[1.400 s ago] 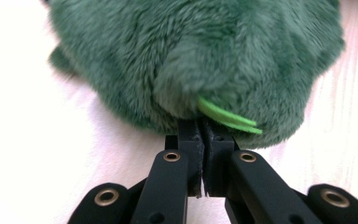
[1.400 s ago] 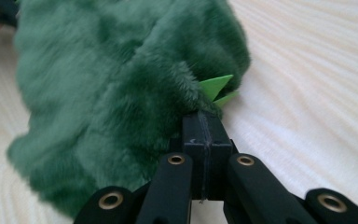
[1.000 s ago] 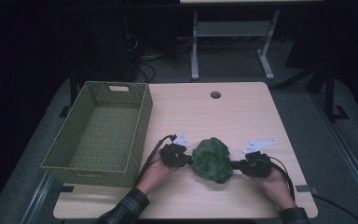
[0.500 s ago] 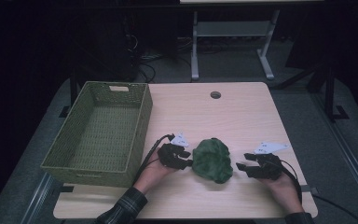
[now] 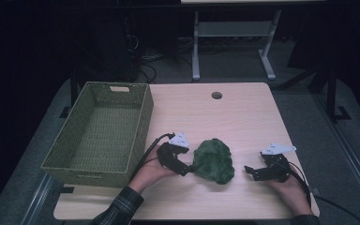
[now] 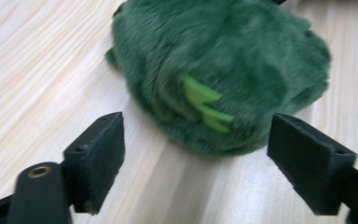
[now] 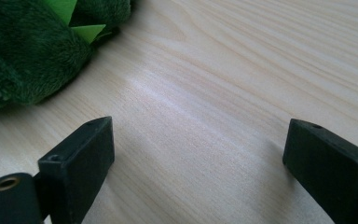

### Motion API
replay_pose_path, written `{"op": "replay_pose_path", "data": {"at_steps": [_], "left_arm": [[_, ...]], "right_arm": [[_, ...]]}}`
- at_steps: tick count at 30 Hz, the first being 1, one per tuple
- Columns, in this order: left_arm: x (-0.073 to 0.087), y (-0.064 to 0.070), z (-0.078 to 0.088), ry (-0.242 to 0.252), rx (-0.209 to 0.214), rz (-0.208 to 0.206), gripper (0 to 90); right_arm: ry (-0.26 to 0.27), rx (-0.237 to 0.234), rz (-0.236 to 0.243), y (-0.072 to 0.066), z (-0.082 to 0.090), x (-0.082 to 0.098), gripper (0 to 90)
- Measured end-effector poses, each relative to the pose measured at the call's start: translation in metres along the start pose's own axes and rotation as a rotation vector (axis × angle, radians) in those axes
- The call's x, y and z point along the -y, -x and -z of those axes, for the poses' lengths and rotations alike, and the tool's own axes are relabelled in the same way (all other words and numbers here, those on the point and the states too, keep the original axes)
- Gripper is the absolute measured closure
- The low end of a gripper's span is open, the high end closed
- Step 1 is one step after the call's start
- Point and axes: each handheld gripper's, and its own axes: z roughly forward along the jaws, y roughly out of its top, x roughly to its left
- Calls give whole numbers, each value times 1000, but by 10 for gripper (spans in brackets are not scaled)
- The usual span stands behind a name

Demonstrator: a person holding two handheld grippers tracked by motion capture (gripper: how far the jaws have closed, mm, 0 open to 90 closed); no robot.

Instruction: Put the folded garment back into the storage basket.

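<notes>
our left gripper (image 5: 188,169) and right gripper (image 5: 249,170) have just been opening, nothing between their jaws. the fuzzy dark green plush toy (image 5: 213,160) lies on our pale wood-grain table (image 5: 243,117) beside a woven green basket (image 5: 98,136); the room is dark, and we read no writing.

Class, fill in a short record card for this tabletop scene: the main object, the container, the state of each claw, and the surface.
Main object: green plush toy lying on the table, outside the basket
Container: woven green basket, at the table's left, nothing visible inside
Left claw: jaws have just been opening, now spread beside the toy, pads not pressing it
Right claw: jaws have just been opening, nothing between them, apart from the toy
Surface: light wooden table with a round hole near the far edge
</notes>
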Motion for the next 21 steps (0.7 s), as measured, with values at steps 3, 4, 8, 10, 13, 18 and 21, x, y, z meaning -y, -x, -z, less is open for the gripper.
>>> {"op": "replay_pose_path", "data": {"at_steps": [3, 4, 8, 10, 13, 18, 21], "left_arm": [[-7, 2, -1, -6, 9, -34, 164], [-10, 2, -2, -7, 14, -45, 156], [-19, 1, -4, -6, 23, -86, 155], [-24, 1, -7, -6, 39, -107, 155], [-28, 1, -13, -22, 64, -131, 155], [-33, 2, -26, -43, 111, -166, 155], [-34, 2, -36, -81, 113, -191, 155]], "right_arm": [[0, 2, -1, 0, 0, 0, 86], [0, 2, -1, 0, 0, 0, 86], [0, 2, -1, 0, 0, 0, 86], [0, 3, -2, 0, 0, 0, 86], [1, 3, -1, 0, 0, 0, 86], [1, 4, -3, 0, 0, 0, 87], [0, 5, -4, 0, 0, 0, 88]]}}
